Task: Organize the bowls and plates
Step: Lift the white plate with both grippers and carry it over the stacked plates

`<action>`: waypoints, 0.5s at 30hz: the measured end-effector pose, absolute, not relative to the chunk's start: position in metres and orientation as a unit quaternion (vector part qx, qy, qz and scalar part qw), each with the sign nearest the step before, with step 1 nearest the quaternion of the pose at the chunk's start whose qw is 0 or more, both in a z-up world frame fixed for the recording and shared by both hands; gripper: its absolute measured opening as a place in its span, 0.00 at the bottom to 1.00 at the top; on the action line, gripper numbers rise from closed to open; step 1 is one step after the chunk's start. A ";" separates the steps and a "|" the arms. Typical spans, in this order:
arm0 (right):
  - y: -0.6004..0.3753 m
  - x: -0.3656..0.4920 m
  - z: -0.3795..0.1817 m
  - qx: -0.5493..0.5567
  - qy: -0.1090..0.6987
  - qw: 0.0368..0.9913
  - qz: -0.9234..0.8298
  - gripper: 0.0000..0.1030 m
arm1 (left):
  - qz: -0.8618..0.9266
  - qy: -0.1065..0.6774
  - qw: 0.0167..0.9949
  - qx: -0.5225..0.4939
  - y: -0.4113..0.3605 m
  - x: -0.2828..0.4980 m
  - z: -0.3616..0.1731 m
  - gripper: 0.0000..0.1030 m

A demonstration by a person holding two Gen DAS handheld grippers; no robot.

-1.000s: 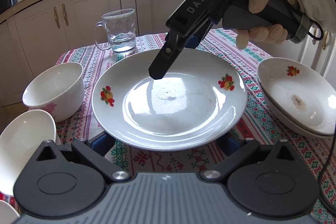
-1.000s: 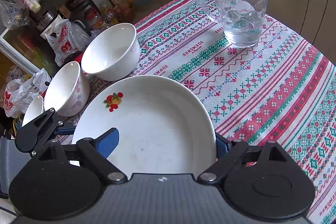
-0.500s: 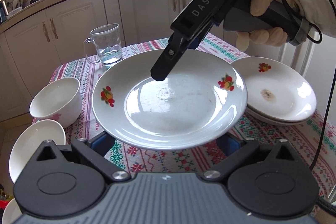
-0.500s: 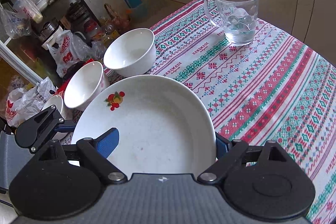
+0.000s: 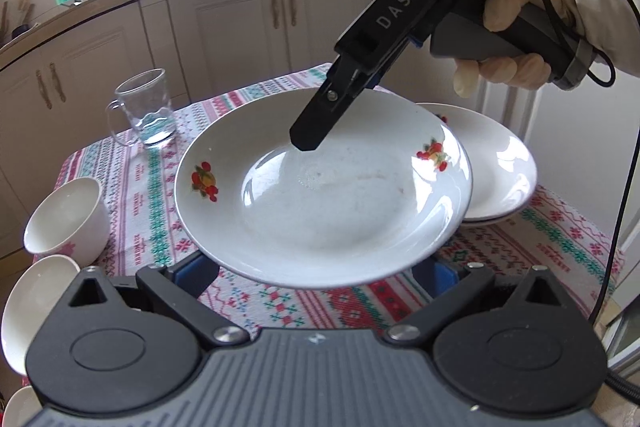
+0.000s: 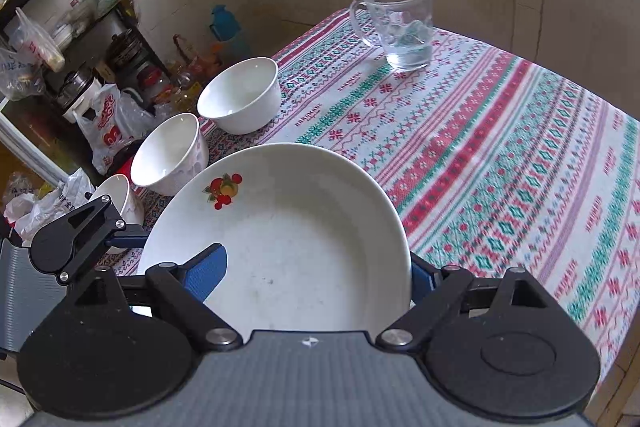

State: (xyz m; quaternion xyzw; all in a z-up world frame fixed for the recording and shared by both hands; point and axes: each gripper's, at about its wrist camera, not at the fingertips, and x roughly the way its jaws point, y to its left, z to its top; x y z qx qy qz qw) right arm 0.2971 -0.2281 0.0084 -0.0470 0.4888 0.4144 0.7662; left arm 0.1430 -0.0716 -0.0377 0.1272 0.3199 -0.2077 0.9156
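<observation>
Right tongs (image 5: 320, 131) clamp the far rim of the white round fruit-motif plate (image 5: 320, 195), raised above the worktop (image 6: 500, 155). Left tongs (image 5: 320, 269) spread wide beneath its near rim.

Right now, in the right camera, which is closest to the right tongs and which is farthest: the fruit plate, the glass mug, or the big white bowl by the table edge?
1. Fruit plate: pinched in the right tongs.
2. Big white bowl: up and left, near the table edge.
3. Glass mug: far corner, farthest.
</observation>
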 end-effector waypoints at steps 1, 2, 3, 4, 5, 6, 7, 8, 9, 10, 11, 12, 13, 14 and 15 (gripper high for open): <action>-0.233 0.294 0.009 -0.044 0.488 0.769 0.411 0.91 | -0.213 0.320 0.914 0.130 -0.075 0.142 -0.037 0.98; -0.237 0.292 0.010 -0.042 0.487 0.771 0.408 0.91 | -0.219 0.319 0.913 0.132 -0.078 0.142 -0.037 0.98; -0.243 0.288 0.011 -0.038 0.486 0.775 0.403 0.91 | -0.224 0.319 0.911 0.133 -0.081 0.141 -0.037 0.98; -0.247 0.286 0.011 -0.036 0.485 0.777 0.399 0.91 | -0.230 0.319 0.910 0.135 -0.084 0.141 -0.036 0.98; -0.252 0.283 0.012 -0.035 0.485 0.780 0.395 0.91 | -0.235 0.318 0.908 0.137 -0.087 0.140 -0.036 0.98; -0.256 0.280 0.012 -0.032 0.484 0.782 0.390 0.91 | -0.239 0.317 0.907 0.139 -0.090 0.140 -0.036 0.98; -0.261 0.278 0.012 -0.029 0.483 0.785 0.386 0.91 | -0.244 0.317 0.906 0.141 -0.093 0.139 -0.036 0.98; -0.265 0.276 0.013 -0.026 0.483 0.787 0.383 0.91 | -0.248 0.316 0.904 0.142 -0.095 0.139 -0.036 0.98; -0.270 0.274 0.013 -0.023 0.483 0.789 0.379 0.91 | -0.252 0.316 0.903 0.144 -0.098 0.139 -0.036 0.98; -0.274 0.272 0.013 -0.021 0.483 0.791 0.375 0.91 | -0.257 0.316 0.902 0.146 -0.101 0.140 -0.037 0.98; -0.278 0.270 0.012 -0.019 0.482 0.793 0.372 0.91 | -0.260 0.316 0.900 0.148 -0.103 0.140 -0.037 0.98; -0.282 0.269 0.012 -0.017 0.482 0.795 0.368 0.91 | -0.264 0.317 0.899 0.149 -0.106 0.140 -0.038 0.98; -0.286 0.267 0.012 -0.015 0.482 0.797 0.364 0.91 | -0.268 0.318 0.897 0.150 -0.110 0.139 -0.039 0.98; -0.288 0.265 0.011 -0.012 0.482 0.798 0.361 0.91 | -0.271 0.318 0.896 0.151 -0.112 0.139 -0.039 0.98; -0.291 0.264 0.010 -0.010 0.483 0.799 0.358 0.91 | -0.274 0.319 0.894 0.153 -0.115 0.140 -0.040 0.98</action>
